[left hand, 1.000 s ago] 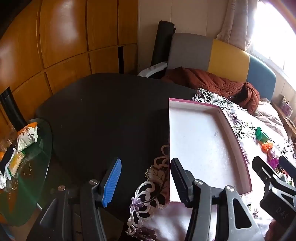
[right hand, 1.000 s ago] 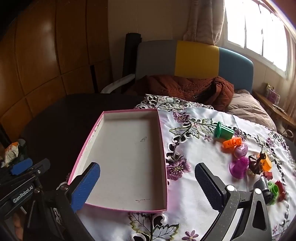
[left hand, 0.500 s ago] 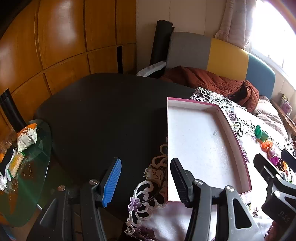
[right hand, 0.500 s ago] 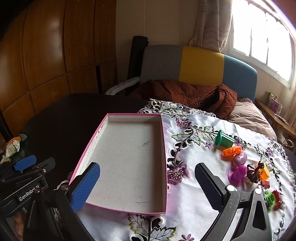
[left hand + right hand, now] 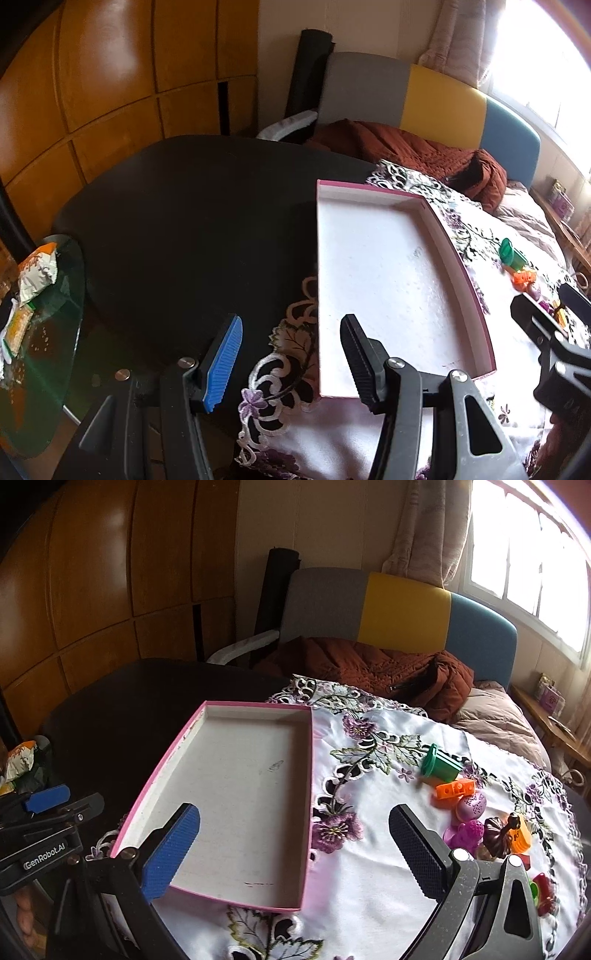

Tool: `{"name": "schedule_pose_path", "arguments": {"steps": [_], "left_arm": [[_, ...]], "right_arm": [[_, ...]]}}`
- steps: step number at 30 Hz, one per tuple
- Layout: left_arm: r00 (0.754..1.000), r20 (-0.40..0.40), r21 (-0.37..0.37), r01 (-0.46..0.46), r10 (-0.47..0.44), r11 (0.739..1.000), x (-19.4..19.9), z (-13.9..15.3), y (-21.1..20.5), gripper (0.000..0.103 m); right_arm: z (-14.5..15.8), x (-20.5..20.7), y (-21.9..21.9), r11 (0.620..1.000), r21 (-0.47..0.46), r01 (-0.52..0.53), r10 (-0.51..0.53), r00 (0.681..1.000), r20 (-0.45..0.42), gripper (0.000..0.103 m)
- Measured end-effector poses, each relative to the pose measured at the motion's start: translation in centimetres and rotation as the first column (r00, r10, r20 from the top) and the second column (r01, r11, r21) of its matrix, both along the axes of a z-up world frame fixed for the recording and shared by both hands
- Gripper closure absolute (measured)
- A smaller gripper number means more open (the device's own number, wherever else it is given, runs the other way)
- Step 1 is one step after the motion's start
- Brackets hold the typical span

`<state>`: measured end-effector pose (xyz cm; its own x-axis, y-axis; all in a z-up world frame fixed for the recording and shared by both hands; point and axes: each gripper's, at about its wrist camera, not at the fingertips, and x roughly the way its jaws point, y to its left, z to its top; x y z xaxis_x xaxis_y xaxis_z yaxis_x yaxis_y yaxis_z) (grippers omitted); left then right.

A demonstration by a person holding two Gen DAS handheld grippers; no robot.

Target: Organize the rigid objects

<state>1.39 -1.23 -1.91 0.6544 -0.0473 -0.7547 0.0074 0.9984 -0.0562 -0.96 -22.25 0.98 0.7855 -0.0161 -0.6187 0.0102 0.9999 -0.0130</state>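
- From my left wrist camera, my left gripper (image 5: 291,356) hangs with its jaws spread wide and nothing between them, above the near edge of the black table (image 5: 192,221), where the embroidered tablecloth (image 5: 284,373) begins.
- The pink-rimmed box (image 5: 391,284) lies flat on the table just ahead of my black finger, its white floor bare, its near left corner over the cloth's lace edge.
- Past the box's right wall I see a green toy cup (image 5: 511,254) and an orange block (image 5: 524,277) on the cloth, well apart from the box; my right gripper (image 5: 554,332) shows as a dark shape at the right edge.
- A glass side table (image 5: 44,369) with snack packets (image 5: 37,269) sits low on the left.
- From my right wrist camera, my right gripper (image 5: 293,849) is also wide open and holds nothing, poised over the box's (image 5: 240,786) near right corner and the tablecloth (image 5: 369,886).
- The toys cluster on the cloth to the right of the box: green toy cup (image 5: 441,766) lying on its side, orange block (image 5: 454,789) just beside it, then a purple egg (image 5: 471,805), a magenta piece (image 5: 463,834) and a dark brown figure (image 5: 498,834) close together.
- My left gripper (image 5: 48,812) is visible at the left edge, apart from the box.
- A rust-coloured blanket (image 5: 369,668) lies on the sofa (image 5: 402,605) beyond the table.
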Motion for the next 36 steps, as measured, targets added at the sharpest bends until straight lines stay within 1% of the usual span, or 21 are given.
{"name": "schedule_pose_path", "arguments": {"steps": [5, 9, 11, 13, 15, 18, 21, 23, 24, 26, 28, 29, 31, 34, 36], "left_arm": [[0.998, -0.003, -0.022, 0.066, -0.066, 0.998, 0.0, -0.3, -0.8, 0.047], [0.992, -0.001, -0.069, 0.125, -0.126, 0.99, -0.1, -0.2, -1.6, 0.047], [0.99, -0.007, -0.07, 0.14, -0.141, 0.988, 0.1, -0.2, -2.1, 0.047], [0.986, -0.007, -0.079, 0.165, -0.166, 0.983, 0.3, -0.2, -2.6, 0.047], [0.979, -0.011, -0.096, 0.201, -0.203, 0.975, 0.5, -0.2, -3.3, 0.047], [0.97, -0.019, -0.115, 0.238, -0.242, 0.964, 0.7, 0.1, -4.4, 0.047], [0.957, -0.03, -0.138, 0.28, -0.287, 0.95, 1.1, 0.4, -5.8, 0.047], [0.947, -0.042, -0.156, 0.309, -0.319, 0.938, 1.5, 0.8, -6.8, 0.047], [0.943, -0.046, -0.162, 0.32, -0.331, 0.934, 1.8, 1.0, -7.3, 0.047], [0.93, -0.054, -0.177, 0.349, -0.364, 0.92, 2.4, 1.4, -8.8, 0.047], [0.917, -0.063, -0.194, 0.375, -0.393, 0.906, 3.2, 1.6, -10.3, 0.047], [0.908, -0.068, -0.202, 0.393, -0.413, 0.897, 3.6, 1.9, -11.4, 0.047], [0.893, -0.068, -0.186, 0.427, -0.446, 0.885, 4.0, 2.4, -13.6, 0.047], [0.859, -0.087, -0.171, 0.486, -0.504, 0.857, 5.1, 2.6, -17.0, 0.047], [0.839, -0.112, -0.173, 0.511, -0.532, 0.842, 6.1, 2.4, -19.2, 0.047]], "right_arm": [[0.0, 0.3, -1.6, 1.0, 0.007, 0.0, 0.0, 1.0, -0.01, 0.0], [0.4, 0.8, -4.4, 0.999, 0.046, 0.026, -0.025, 0.999, -0.02, 0.0], [0.9, 1.0, -6.3, 0.998, 0.048, 0.044, -0.043, 0.999, -0.021, 0.0], [1.6, 1.2, -8.6, 0.996, 0.055, 0.071, -0.07, 0.997, -0.017, 0.0], [2.3, 1.1, -11.5, 0.99, 0.064, 0.123, -0.123, 0.992, -0.005, 0.0], [2.4, 1.1, -17.3, 0.968, 0.104, 0.227, -0.227, 0.974, -0.009, 0.0], [1.3, 1.3, -22.1, 0.934, 0.128, 0.332, -0.327, 0.943, -0.059, 0.0], [0.0, 0.8, -25.6, 0.897, 0.134, 0.42, -0.413, 0.907, -0.078, 0.0], [-0.5, 0.5, -26.7, 0.883, 0.152, 0.443, -0.436, 0.896, -0.08, 0.0], [-1.8, -0.6, -29.1, 0.835, 0.22, 0.505, -0.496, 0.863, -0.098, 0.0], [-2.5, -1.4, -31.0, 0.777, 0.27, 0.568, -0.549, 0.822, -0.149, 0.0], [-2.4, -2.0, -32.0, 0.746, 0.321, 0.583, -0.572, 0.808, -0.138, 0.0], [-2.3, -2.7, -32.7, 0.717, 0.367, 0.592, -0.589, 0.797, -0.135, 0.0], [-2.8, -3.2, -33.7, 0.663, 0.444, 0.602, -0.599, 0.783, -0.166, 0.0], [-2.9, -3.2, -33.9, 0.65, 0.461, 0.604, -0.601, 0.78, -0.174, 0.0]]}}
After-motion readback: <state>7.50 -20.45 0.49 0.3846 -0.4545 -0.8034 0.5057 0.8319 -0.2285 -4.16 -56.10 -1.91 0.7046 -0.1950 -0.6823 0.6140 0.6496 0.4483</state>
